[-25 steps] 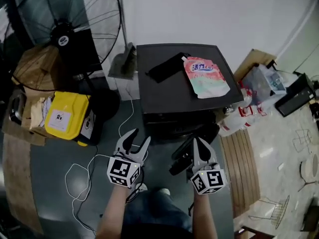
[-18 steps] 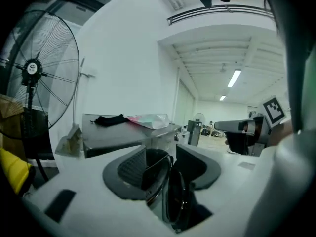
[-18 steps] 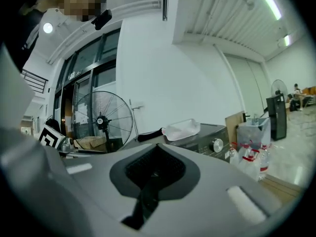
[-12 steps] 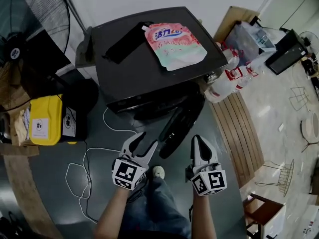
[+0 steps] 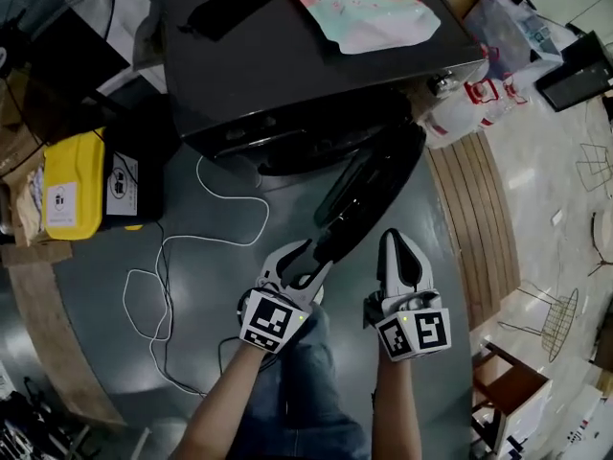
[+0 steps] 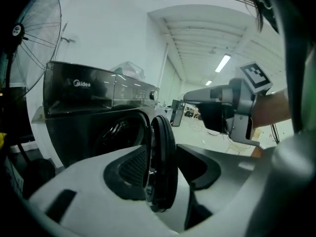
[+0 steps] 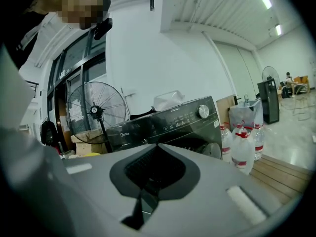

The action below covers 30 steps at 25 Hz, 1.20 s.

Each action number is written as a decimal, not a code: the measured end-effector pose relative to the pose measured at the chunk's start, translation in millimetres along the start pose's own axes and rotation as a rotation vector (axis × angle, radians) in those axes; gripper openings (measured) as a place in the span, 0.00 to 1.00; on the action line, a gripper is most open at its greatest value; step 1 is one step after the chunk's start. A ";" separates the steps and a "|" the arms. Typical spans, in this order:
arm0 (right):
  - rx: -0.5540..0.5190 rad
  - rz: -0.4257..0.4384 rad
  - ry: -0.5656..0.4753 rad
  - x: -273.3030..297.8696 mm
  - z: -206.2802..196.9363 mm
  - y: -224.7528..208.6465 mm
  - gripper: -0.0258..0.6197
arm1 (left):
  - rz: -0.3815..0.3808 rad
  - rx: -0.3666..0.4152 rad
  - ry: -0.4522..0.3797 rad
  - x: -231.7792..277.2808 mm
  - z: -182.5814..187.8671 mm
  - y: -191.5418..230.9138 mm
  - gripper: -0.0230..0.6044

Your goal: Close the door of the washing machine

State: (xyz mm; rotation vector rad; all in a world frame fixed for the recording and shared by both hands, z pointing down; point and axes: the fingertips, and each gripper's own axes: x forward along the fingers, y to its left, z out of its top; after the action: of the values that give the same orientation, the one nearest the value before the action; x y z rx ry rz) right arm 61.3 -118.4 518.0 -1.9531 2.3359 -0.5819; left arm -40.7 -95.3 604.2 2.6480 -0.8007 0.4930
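Grey floor (image 5: 115, 353) is spreading under the dark washing machine (image 5: 287, 56), with a white cable (image 5: 251, 243) looping across it and wooden slats (image 5: 474, 218) lying to the right. The door (image 5: 369, 195) is hanging wide open, its rim standing between the left gripper's (image 5: 305, 260) parted jaws; whether a pad is touching it is unclear. The right gripper (image 5: 395, 242) is hovering just beside, jaws pressed together on nothing. The pouch (image 5: 369, 3) on top is running off the frame's edge.

Washing machine (image 5: 287, 75) black, door (image 5: 374, 190) black. Pouch (image 5: 364, 8) pink, white, pale green. Box (image 5: 67, 185) yellow. Left gripper (image 5: 305, 260), right gripper (image 5: 395, 242): pale grey, black-and-white squared pattern.
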 end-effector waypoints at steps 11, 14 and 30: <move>0.010 0.012 0.028 -14.5 -54.2 -2.5 0.06 | 0.009 0.005 0.070 38.0 -86.0 -28.4 0.33; 0.009 0.004 0.036 -19.4 -59.5 -7.7 0.06 | 0.023 0.001 0.089 50.1 -97.5 -31.4 0.33; 0.009 0.004 0.061 -11.2 -61.3 -19.8 0.06 | 0.031 0.045 0.150 80.9 -115.2 -33.0 0.17</move>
State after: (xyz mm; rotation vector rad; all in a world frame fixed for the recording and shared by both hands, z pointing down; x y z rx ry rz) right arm 65.9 -94.7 578.7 -1.9534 2.3679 -0.6599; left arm 15.3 -60.4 732.8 2.6050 -0.7943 0.7170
